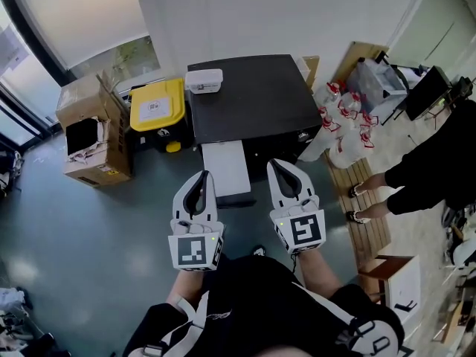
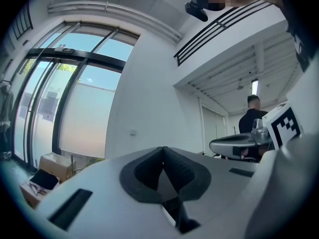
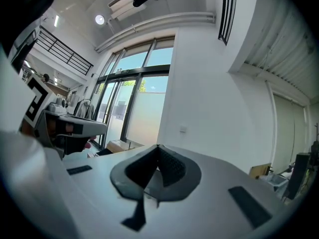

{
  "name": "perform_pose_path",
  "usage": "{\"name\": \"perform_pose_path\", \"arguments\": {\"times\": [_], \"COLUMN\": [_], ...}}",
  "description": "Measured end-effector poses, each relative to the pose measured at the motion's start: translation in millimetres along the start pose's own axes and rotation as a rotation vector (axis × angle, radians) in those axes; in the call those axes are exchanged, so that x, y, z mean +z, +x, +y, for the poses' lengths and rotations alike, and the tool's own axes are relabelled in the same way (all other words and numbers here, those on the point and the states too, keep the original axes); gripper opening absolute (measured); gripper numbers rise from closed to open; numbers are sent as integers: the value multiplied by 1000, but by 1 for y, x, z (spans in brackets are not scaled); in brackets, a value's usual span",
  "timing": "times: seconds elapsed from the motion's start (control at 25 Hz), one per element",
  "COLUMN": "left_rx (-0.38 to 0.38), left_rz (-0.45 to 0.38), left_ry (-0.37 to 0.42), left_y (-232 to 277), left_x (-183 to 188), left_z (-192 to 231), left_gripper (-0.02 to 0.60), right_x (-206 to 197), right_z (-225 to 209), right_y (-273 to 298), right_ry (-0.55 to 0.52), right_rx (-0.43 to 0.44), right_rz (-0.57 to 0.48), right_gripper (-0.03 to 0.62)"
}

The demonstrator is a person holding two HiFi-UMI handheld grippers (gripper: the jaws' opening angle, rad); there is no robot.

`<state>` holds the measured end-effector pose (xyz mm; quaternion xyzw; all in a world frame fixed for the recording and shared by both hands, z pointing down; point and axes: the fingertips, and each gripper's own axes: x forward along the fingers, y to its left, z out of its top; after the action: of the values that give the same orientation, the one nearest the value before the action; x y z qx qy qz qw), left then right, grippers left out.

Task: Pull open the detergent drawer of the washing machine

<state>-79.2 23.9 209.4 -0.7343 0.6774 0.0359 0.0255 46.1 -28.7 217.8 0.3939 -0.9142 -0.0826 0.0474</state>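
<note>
Left tongs (image 1: 201,178) and right tongs (image 1: 281,166), both closed and empty, hang short of the washing machine (image 1: 253,99); its detergent drawer (image 1: 225,168) seemingly juts out already

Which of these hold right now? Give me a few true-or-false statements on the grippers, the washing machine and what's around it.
1. The left gripper and the right gripper are both shut, with nothing between their jaws. True.
2. A white box sits on the dark top of the washing machine. True.
3. The right gripper is gripping the washing machine. False: it is held in the air in front of the machine, and its own view shows it touching nothing.
4. The bin beside the washing machine has a red lid. False: the bin has a yellow lid, and it stands between the machine and an open cardboard box.
</note>
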Motion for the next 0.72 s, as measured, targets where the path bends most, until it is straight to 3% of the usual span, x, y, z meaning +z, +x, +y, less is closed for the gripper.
{"name": "perform_pose_path", "arguments": {"times": [0.72], "left_rx": [16], "left_rz": [3], "left_ry": [1], "left_y": [-22], "left_x": [1], "left_z": [-5], "left_gripper": [21], "right_x": [5], "right_z": [15], "right_y": [-14], "right_ry": [-4], "right_rx": [22], "right_rz": [-16], "right_gripper": [9]}}
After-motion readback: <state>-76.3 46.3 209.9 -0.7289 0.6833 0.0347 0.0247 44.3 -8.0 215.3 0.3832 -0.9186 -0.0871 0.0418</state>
